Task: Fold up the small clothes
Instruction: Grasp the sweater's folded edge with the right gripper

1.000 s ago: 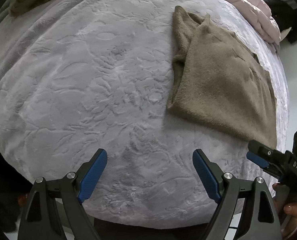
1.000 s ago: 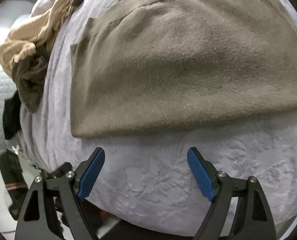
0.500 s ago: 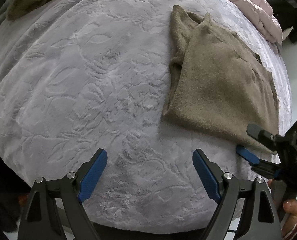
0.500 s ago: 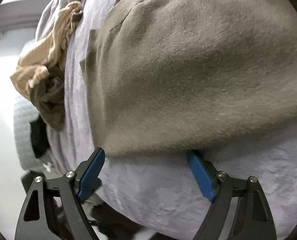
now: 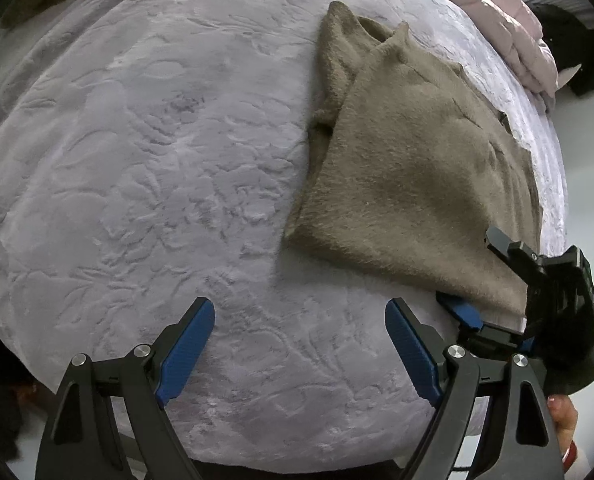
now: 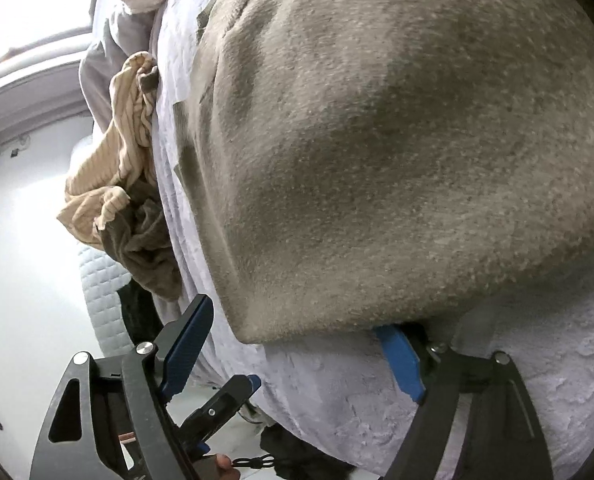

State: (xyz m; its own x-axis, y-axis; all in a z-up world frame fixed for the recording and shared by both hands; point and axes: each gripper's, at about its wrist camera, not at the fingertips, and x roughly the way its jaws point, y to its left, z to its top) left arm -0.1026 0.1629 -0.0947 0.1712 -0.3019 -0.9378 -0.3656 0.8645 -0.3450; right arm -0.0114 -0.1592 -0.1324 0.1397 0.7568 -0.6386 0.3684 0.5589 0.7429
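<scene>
Brown sweater (image 5: pixel 413 184) lies by bed (image 5: pixel 145 152) near-right edge; right tool (image 6: pixel 297 344) open, straddling its hem corner; left tool (image 5: pixel 299 350) open, idle; pinch both layers before lifting.

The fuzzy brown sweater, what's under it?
The fuzzy brown sweater lies on a lilac embossed blanket. One blue finger of the right claw pokes beneath its corner; its tip is hidden.
</scene>
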